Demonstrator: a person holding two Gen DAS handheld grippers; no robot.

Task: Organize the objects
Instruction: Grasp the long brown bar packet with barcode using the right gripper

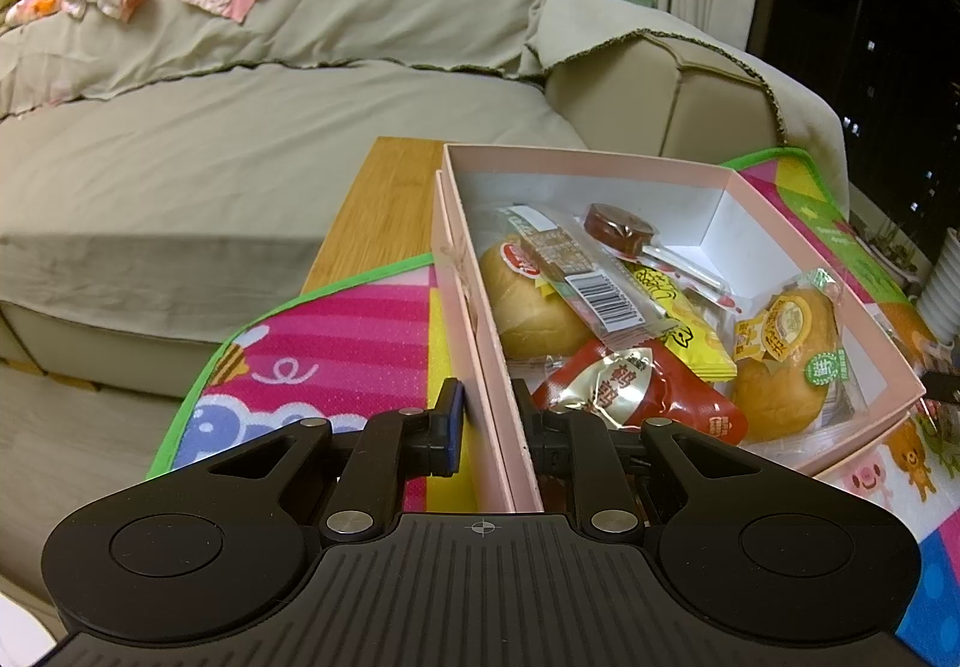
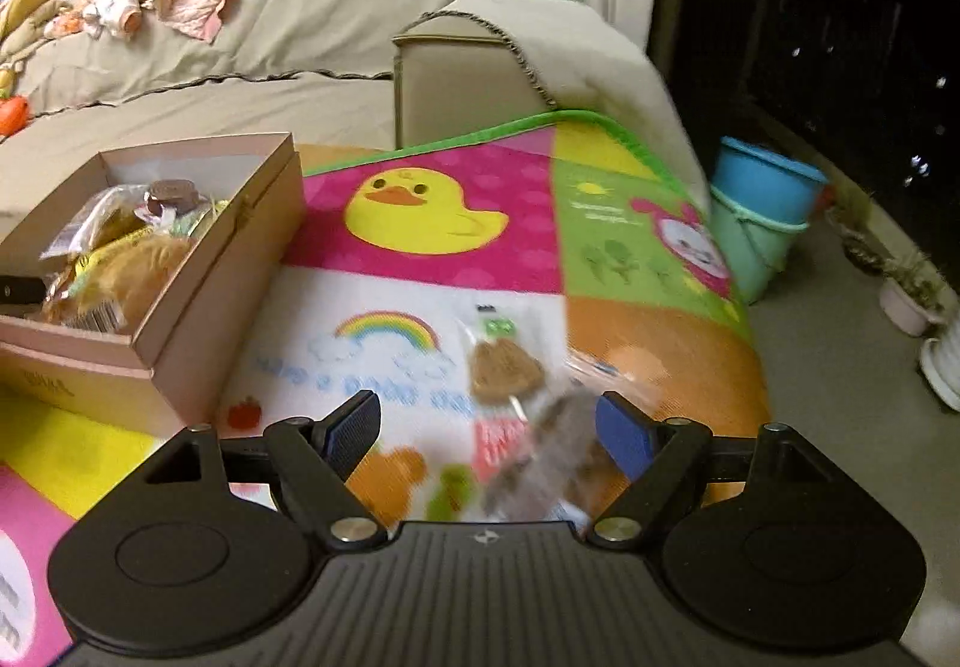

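Pink box (image 1: 480, 307): open, on a bright play mat (image 1: 336, 331) spread over a wooden table (image 1: 384, 199), with a beige sofa (image 1: 240, 97) beyond on the far side.

Box contents: two wrapped buns, one at the left (image 1: 528, 307) and one at the right (image 1: 786, 361); a red snack packet (image 1: 636, 391) at the near end; a yellow packet (image 1: 684, 319); a long clear-wrapped bar with a barcode (image 1: 570, 265) lying across the left bun; a brown lollipop (image 1: 618, 229) toward the far end.

Left gripper (image 1: 487, 421): clenched on the box's left wall, one finger outside and one inside.

Right gripper (image 2: 489, 427): released, fingers spread wide, hovering over the mat to the right of the box (image 2: 198, 271).

Loose items on the mat: a brown lollipop in clear wrap (image 2: 501, 367) just ahead of the right gripper, and a greyish wrapped item (image 2: 552, 457) between its fingers (blurred, cannot tell what it is, nor whether the pads touch it).

Beside the table, far right: stacked blue and green buckets (image 2: 762, 211) on the floor.
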